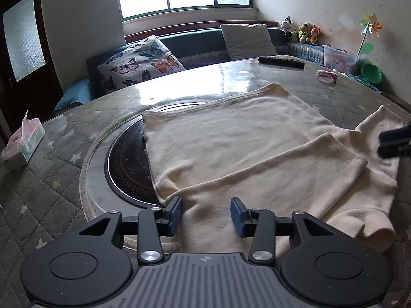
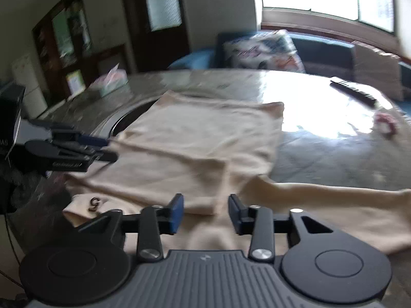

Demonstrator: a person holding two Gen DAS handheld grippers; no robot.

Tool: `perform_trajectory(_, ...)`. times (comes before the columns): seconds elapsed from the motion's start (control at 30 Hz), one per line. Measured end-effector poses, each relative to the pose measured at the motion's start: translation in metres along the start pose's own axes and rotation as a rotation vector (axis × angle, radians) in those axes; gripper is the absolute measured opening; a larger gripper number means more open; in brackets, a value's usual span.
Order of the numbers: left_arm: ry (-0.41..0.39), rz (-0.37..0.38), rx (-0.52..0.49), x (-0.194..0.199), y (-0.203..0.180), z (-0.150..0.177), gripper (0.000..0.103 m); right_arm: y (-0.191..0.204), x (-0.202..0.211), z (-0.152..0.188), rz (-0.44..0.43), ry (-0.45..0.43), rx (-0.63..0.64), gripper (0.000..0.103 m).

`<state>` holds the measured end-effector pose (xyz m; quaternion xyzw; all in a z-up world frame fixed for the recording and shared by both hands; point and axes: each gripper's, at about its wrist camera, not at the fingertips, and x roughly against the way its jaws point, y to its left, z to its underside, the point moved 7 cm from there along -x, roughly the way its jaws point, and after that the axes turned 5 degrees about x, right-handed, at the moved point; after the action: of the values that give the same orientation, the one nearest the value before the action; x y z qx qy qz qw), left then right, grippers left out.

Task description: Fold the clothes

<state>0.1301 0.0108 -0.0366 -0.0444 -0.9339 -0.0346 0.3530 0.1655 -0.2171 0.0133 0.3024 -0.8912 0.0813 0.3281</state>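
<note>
Your left hand-held gripper (image 1: 206, 214) and right hand-held gripper (image 2: 206, 213) both tilt down over the cream sweater (image 1: 231, 138) on the desk (image 1: 64, 184), jaws partly spread, pinching nothing.

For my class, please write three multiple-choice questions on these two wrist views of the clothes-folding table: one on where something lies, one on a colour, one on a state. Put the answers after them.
1. Where does the tissue box sit?
A. on the table near its left edge, clear of the garment
B. on the sofa
C. on top of the garment

2. What colour is the garment spread on the table?
A. dark blue
B. cream
C. green

3. How do the jaws of the left gripper stand?
A. clamped on the remote control
B. shut on a pillow
C. apart, with nothing gripped between the pads

Answers
1: A, the box stands on the quilted table cover, apart from the cloth.
2: B, the whole knit is pale cream in both views.
3: C, a gap shows between the blue pads, with cloth lying flat beneath.
</note>
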Motion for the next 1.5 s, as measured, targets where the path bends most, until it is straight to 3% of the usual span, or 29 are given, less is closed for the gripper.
perform_trajectory(0.33,-0.043,-0.006,0.006,0.011,-0.01,-0.005,0.056,-0.127,0.044,0.035,0.353,-0.045,-0.236,0.04)
perform_trajectory(0.57,-0.053,-0.023,0.012,0.014,-0.013,-0.009,0.068,-0.183,0.056,0.062,0.495,-0.049,-0.365,0.041)
perform_trajectory(0.8,-0.058,-0.024,-0.006,0.016,-0.022,-0.011,0.077,-0.197,0.051,0.068,0.483,-0.054,-0.402,0.04)
perform_trajectory(0.87,-0.063,-0.024,-0.01,0.018,-0.023,-0.011,0.084,-0.198,0.047,0.07,0.475,-0.05,-0.405,0.038)
perform_trajectory(0.97,-0.071,-0.026,-0.016,0.02,-0.025,-0.013,0.09,-0.198,0.046,0.069,0.487,-0.053,-0.4,0.023)
perform_trajectory(1.0,-0.072,-0.024,-0.016,0.02,-0.026,-0.013,0.092,-0.198,0.046,0.069,0.494,-0.054,-0.404,0.013)
perform_trajectory(1.07,-0.079,-0.02,-0.017,0.021,-0.028,-0.014,0.101,-0.2,0.049,0.068,0.493,-0.066,-0.419,0.007)
perform_trajectory(1.13,-0.085,-0.01,-0.019,0.023,-0.029,-0.013,0.103,-0.198,0.055,0.064,0.495,-0.08,-0.417,0.005)
perform_trajectory(1.27,-0.09,-0.005,-0.025,0.023,-0.029,-0.013,0.103,-0.186,0.071,0.043,0.465,-0.121,-0.385,0.005)
perform_trajectory(1.5,-0.101,-0.008,0.007,0.027,-0.016,-0.007,0.103,-0.132,0.097,-0.024,0.318,-0.254,-0.283,0.005)
